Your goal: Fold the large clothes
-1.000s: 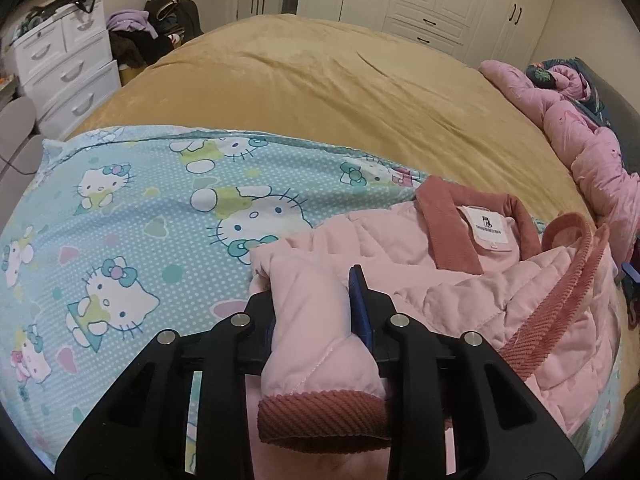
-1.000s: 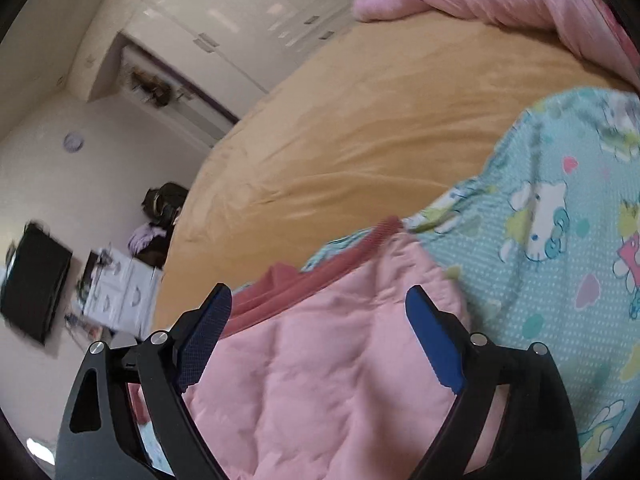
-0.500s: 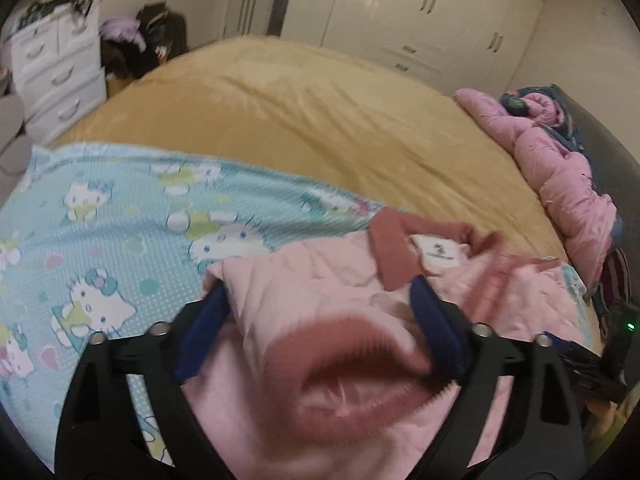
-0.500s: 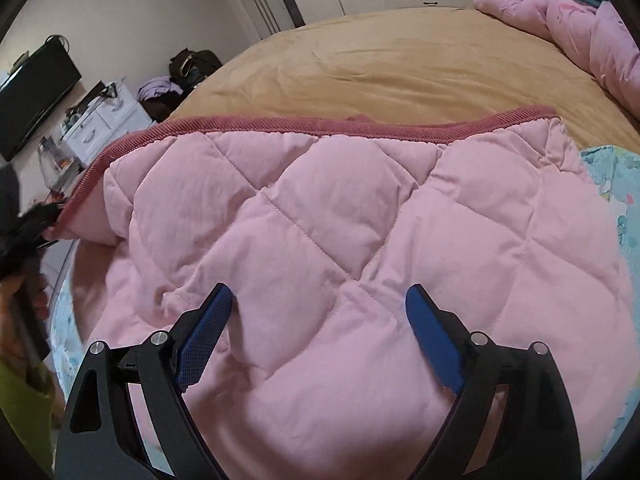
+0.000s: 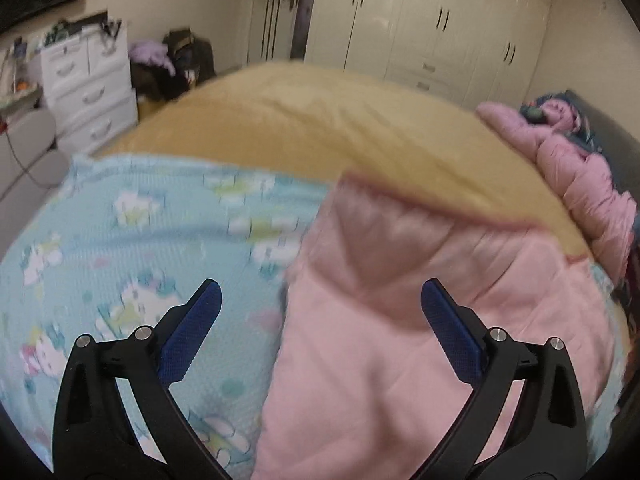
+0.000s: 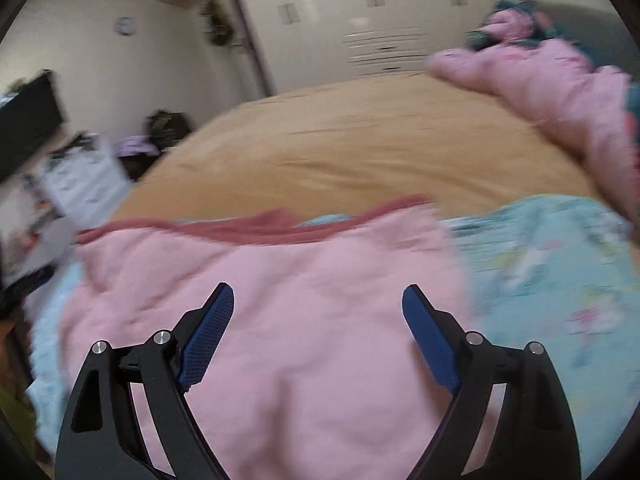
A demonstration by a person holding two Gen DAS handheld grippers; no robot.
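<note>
Both views blurred, so detail is rough. Left tongs spread wide, nothing between the blue pads; they hang over the edge where the pink quilted jacket meets the light-blue cartoon-print sheet. Right tongs also wide apart, nothing gripped, hanging over the jacket's mid area.

Jacket lies on the sheet, near side of the bed, w/ its darker rose trim running along the far edge. In left view the jacket fills the right half of the frame, sheet to the left. In right view the sheet shows to the right of the jacket & a strip at far left. Jacket looks flat, prob. folded over itself, but blur makes that hard to confirm.

Beyond: mustard-yellow bedspread covers the rest of the bed. A second pink padded garment is heaped at the bed's far right edge. White drawer unit at left wall, white wardrobe across the back.
</note>
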